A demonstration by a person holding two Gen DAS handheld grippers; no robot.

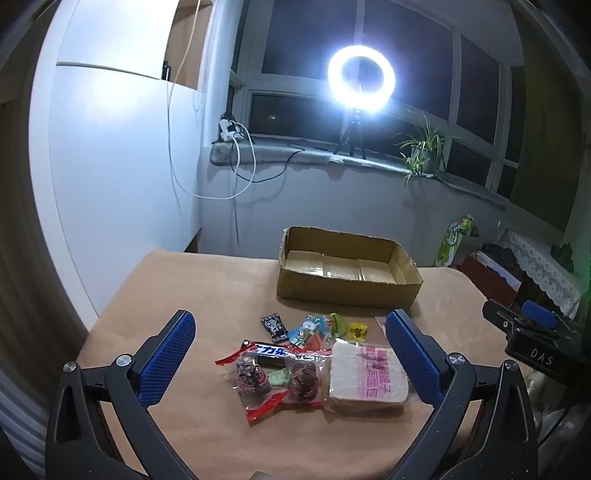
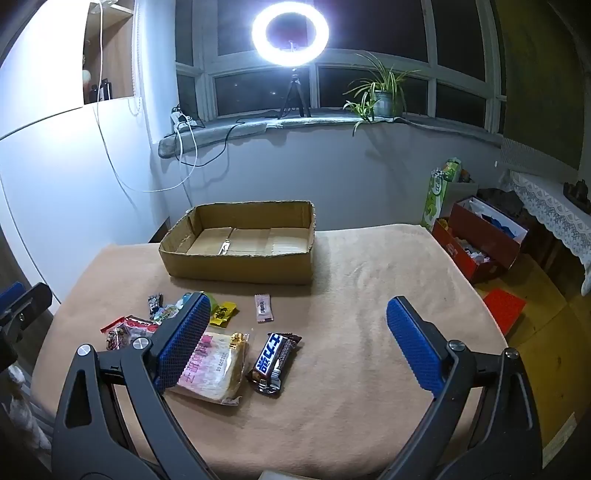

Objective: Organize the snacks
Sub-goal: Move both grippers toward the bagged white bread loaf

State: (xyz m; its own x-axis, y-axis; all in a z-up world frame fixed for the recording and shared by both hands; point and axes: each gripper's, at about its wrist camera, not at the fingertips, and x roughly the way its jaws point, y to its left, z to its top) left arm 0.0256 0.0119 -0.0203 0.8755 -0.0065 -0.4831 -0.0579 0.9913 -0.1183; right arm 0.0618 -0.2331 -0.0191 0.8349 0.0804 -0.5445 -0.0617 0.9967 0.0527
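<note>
An empty cardboard box (image 1: 347,291) (image 2: 240,267) stands at the far side of the table. Snacks lie in front of it: a wrapped bread slice (image 1: 367,373) (image 2: 218,373), a red-edged bag of dark sweets (image 1: 280,380) (image 2: 125,328), a chocolate bar (image 1: 273,352), a second chocolate bar (image 2: 275,362), a pink sachet (image 2: 263,308), a yellow candy (image 1: 358,330) (image 2: 223,312) and several small packets (image 1: 306,328). My left gripper (image 1: 291,350) is open above the snack pile, holding nothing. My right gripper (image 2: 299,332) is open above the table, over the second chocolate bar.
The table wears a tan cloth (image 2: 369,332). A ring light on a tripod (image 2: 291,35) and a potted plant (image 2: 384,96) stand on the windowsill. Red boxes and a green carton (image 2: 476,236) sit on the floor to the right. A white wall (image 1: 122,184) is at left.
</note>
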